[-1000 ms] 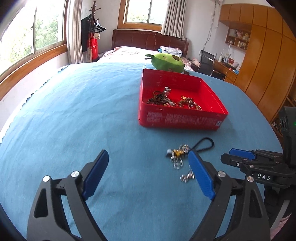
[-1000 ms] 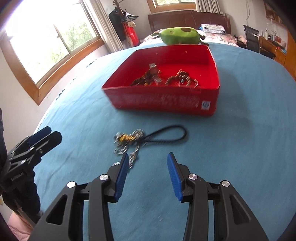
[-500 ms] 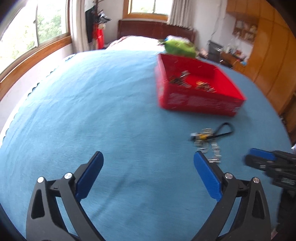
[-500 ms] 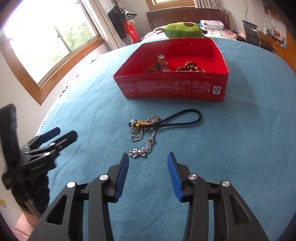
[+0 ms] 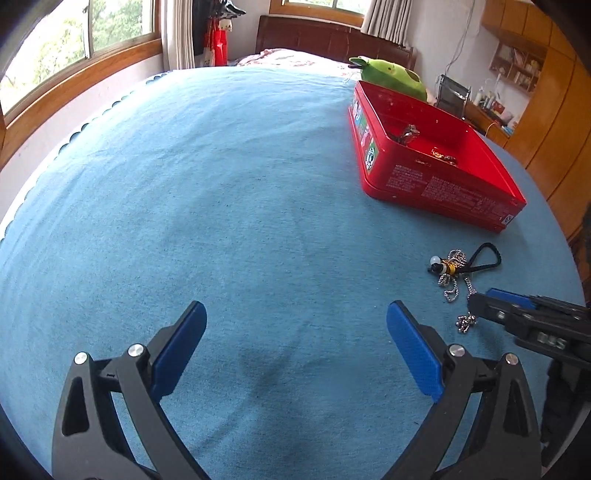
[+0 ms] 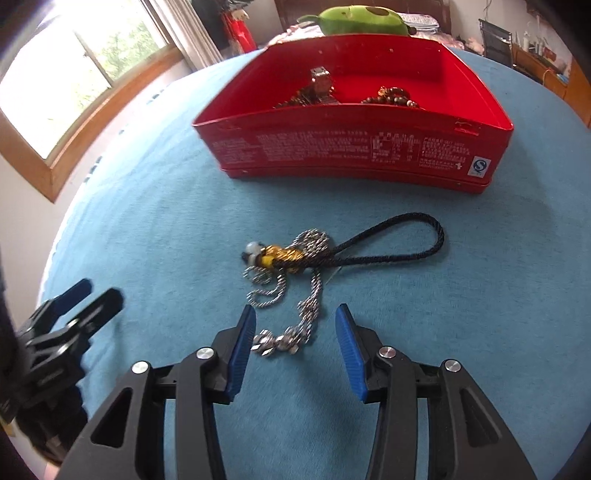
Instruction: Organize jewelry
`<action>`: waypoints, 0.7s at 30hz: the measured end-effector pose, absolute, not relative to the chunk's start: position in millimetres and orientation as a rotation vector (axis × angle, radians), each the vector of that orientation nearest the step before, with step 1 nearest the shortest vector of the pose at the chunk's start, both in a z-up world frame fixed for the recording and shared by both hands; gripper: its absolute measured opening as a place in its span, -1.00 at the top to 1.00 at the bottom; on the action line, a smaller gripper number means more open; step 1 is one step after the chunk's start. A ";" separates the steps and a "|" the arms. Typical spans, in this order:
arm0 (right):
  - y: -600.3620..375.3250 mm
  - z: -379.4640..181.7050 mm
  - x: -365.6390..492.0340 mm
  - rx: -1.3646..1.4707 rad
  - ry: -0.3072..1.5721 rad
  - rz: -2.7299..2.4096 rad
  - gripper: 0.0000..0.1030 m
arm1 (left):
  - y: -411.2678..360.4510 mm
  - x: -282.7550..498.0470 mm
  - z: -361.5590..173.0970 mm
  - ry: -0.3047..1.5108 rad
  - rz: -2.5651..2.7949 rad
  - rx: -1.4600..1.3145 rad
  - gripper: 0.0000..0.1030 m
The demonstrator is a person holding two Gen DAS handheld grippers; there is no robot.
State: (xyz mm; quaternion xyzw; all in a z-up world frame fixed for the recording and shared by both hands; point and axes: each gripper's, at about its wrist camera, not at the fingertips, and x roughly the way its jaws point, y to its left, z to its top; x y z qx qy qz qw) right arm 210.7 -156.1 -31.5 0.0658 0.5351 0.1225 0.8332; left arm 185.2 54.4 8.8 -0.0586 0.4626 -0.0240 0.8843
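Observation:
A red tin box (image 6: 354, 147) stands on the blue cloth (image 6: 498, 277), with a watch (image 6: 321, 79) and a bead bracelet (image 6: 391, 94) inside. In front of it lie a silver chain (image 6: 312, 295) and a black cord with a gold charm (image 6: 406, 236), tangled together. My right gripper (image 6: 295, 315) is low over the cloth and open, the chain's pendant end lying between its blue pads without touching them. My left gripper (image 5: 295, 310) is wide open over bare cloth, left of the chain (image 5: 452, 284), nothing between its fingers. The box (image 5: 436, 184) is far right in that view.
A green plush toy (image 6: 362, 18) lies behind the box. A wood-framed window (image 5: 74, 55) runs along the left and wooden cupboards (image 5: 554, 129) stand at the right. The left gripper (image 6: 70, 314) shows at the left edge of the right wrist view.
My right gripper has come forward and down until the chain's pendant end lies between its fingers. My left gripper has opened wider and moved left, away from the chain and box.

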 end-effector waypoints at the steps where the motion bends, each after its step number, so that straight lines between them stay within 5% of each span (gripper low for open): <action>1: -155.2 -33.6 213.2 0.142 1.138 0.257 0.12 | 53.0 185.1 9.0 0.963 -0.055 -0.124 -0.89; 5: -144.9 -38.0 220.7 0.110 1.129 0.251 0.09 | 48.8 182.4 11.6 0.956 -0.072 -0.119 -0.89; 11: -128.2 -41.3 223.4 0.030 1.095 0.280 0.91 | 50.2 182.7 9.2 0.963 -0.072 -0.126 -0.89; 21: -168.4 -19.2 181.4 0.178 1.064 0.413 0.94 | 52.8 187.6 0.8 0.987 -0.068 -0.137 -0.89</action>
